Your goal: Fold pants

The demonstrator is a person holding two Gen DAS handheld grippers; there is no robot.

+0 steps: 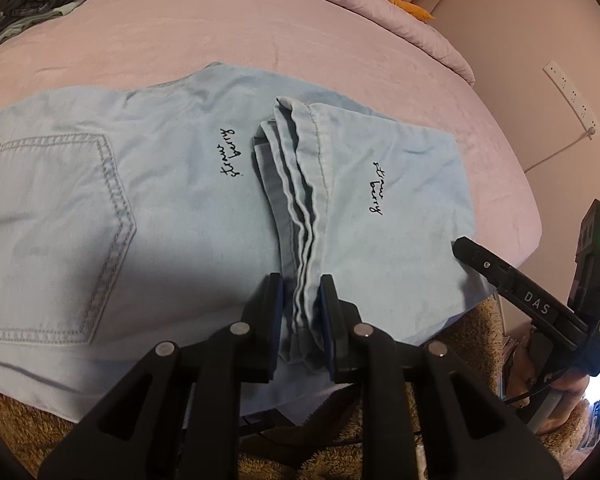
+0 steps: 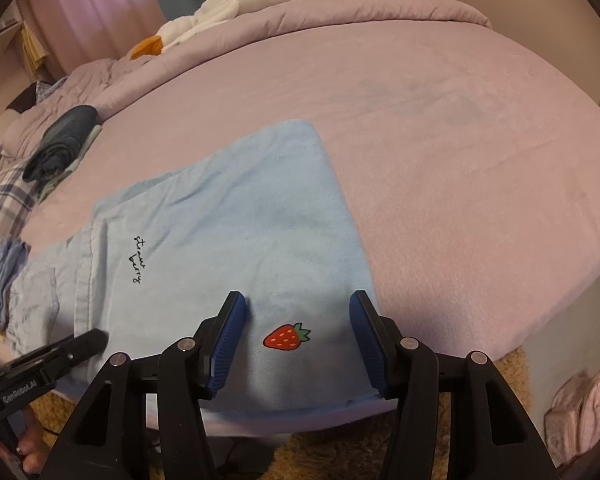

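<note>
Left gripper [image 1: 302, 312]: nearest in the left wrist view, at the bed's near edge; its narrowly set fingers have the stacked hem layers of the pants [image 1: 180, 184] between the blue pads, and the pads seem to touch the cloth on both sides (a light grip, as far as the view shows).
Right gripper [image 2: 298, 340]: fingers apart, holding nothing; it hovers over the folded leg near the bed's near edge, with the strawberry patch [image 2: 286, 337] lying between the fingers.
Pants: light blue, spread flat along the near edge of the bed [image 2: 460, 160]; leg ends are folded back over the upper part, so the hems lie beside a "straw berry" script, and a back pocket [image 1: 56, 236] shows toward the left in the left wrist view.
Near edge: the pants overhang it a little; below it lies a brown shaggy rug [image 1: 460, 344].
Open room: the wide pink sheet beyond and to the right of the pants is bare up to the rumpled duvet [image 2: 340, 12] at the far edge.
Far left corner: a dark rolled garment [image 2: 64, 140] on plaid cloth, well apart from the pants.
Far edge: a white and orange plush toy [image 2: 236, 4] on the duvet.
Containers: I cannot make out any.
</note>
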